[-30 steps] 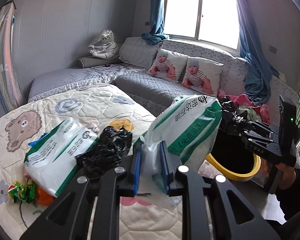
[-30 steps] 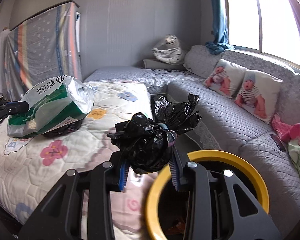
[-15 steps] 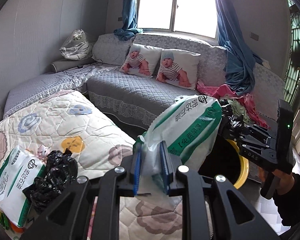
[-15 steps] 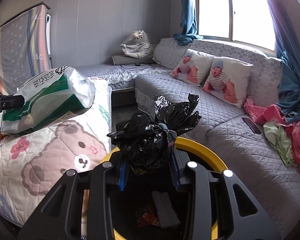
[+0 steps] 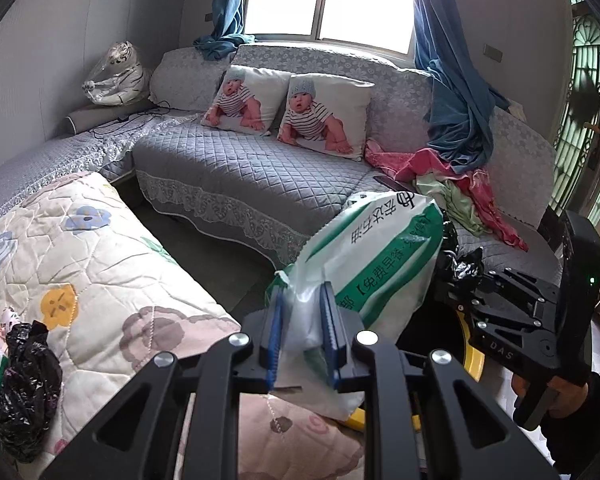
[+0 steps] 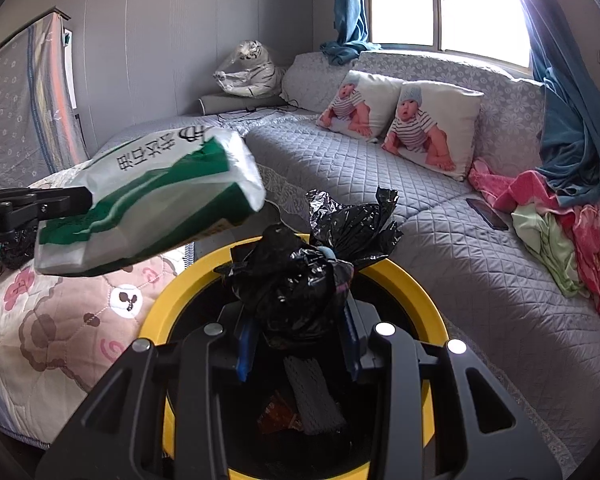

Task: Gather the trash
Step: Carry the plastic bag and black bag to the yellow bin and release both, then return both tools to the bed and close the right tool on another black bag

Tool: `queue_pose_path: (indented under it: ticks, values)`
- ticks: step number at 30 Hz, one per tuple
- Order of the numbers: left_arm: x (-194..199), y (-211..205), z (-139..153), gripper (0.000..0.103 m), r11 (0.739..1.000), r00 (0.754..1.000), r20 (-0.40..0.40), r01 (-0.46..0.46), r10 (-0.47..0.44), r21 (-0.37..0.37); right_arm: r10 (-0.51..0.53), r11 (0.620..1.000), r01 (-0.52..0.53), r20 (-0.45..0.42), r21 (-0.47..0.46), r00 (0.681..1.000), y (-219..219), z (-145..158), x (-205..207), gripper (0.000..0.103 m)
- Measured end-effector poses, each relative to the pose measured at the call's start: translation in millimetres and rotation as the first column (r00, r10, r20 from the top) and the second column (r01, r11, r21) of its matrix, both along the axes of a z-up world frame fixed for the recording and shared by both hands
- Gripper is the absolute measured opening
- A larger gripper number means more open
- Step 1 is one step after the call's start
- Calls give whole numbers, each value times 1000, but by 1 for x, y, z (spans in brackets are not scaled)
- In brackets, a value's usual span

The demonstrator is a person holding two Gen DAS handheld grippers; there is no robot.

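My left gripper [image 5: 302, 336] is shut on the end of a white and green plastic package [image 5: 376, 256] and holds it in the air beside the bin; the package also shows in the right wrist view [image 6: 156, 200]. My right gripper [image 6: 298, 340] is shut on a crumpled black plastic bag [image 6: 312, 264] directly above the open yellow-rimmed trash bin [image 6: 412, 280]. The bin's rim [image 5: 470, 360] shows behind the package, and the right gripper [image 5: 452, 280] is seen there too. Some trash lies inside the bin.
A quilted mat [image 5: 100, 264] with another black bag [image 5: 24, 384] and a second package lies at left. A grey corner sofa [image 5: 252, 168] with two baby-print pillows [image 5: 324, 116], clothes [image 5: 460, 188] and a phone [image 6: 488, 208] stands behind the bin.
Both grippers have moved right, away from the mat, with their loads. The black bag now hangs squarely over the bin, and the package has come close to the bin's rim.
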State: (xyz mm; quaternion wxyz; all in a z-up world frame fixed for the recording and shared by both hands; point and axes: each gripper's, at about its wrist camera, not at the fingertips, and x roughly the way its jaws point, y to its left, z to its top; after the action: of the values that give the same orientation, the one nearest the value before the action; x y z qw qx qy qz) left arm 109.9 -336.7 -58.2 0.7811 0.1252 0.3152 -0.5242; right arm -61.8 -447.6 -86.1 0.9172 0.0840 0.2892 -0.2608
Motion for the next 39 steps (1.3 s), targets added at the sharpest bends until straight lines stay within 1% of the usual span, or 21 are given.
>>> queue_pose_path:
  ticks: [5,9,13,18,20,22,24,25,26,27,29,32,35,39]
  values:
    - [5,-18,-11,17,1000,998,-52,-24,25,8,-24,1000,24,-11,13,1000,-6,-4,-4,33]
    - [7,-29,-16,17,999,996,-71,-49,50,19,-36,999,36,-29,29,999,-10,-9,-6,34]
    - [6,-40,-18,18,999,994,-99,-39,42,27,-44,998,45,-35,44,998,-13,-13,-9,34]
    - [6,-52,-19,23,999,992,-123,-38,42,34,-53,998,54,-28,44,998,-15,-12,-12,36]
    - [9,-55,-19,25,999,988,-143,-45,49,28,-63,997,64,-26,36,998,-17,-12,-15,39]
    - [10,-58,-19,28,999,988,-146,-45,49,27,-70,997,71,-24,33,997,-18,-10,-17,47]
    - [10,-61,-21,35,998,988,-148,-49,53,30,-84,996,84,-19,24,996,-20,-9,-20,50]
    - [11,-61,-22,35,998,987,-152,-55,59,31,-87,996,88,-17,23,996,-21,-8,-21,52]
    - [12,-61,-23,35,998,986,-158,-57,61,30,-93,995,93,-14,20,996,-22,-7,-22,53]
    - [14,-61,-24,40,998,984,-170,-57,61,25,-100,995,100,-10,18,995,-23,-6,-24,56]
    - [16,-58,-23,49,998,981,-185,-66,67,11,-109,994,109,-2,18,994,-25,-3,-27,56]
    - [17,-53,-21,49,997,984,-163,-77,77,6,-131,991,130,15,15,991,-29,2,-32,56]
    - [25,-42,-19,49,994,979,-177,-106,103,-6,-141,990,141,30,13,990,-31,7,-38,57]
    - [37,-19,-10,49,988,975,-163,-156,150,-23,-109,994,109,33,-9,994,-24,11,-33,58]
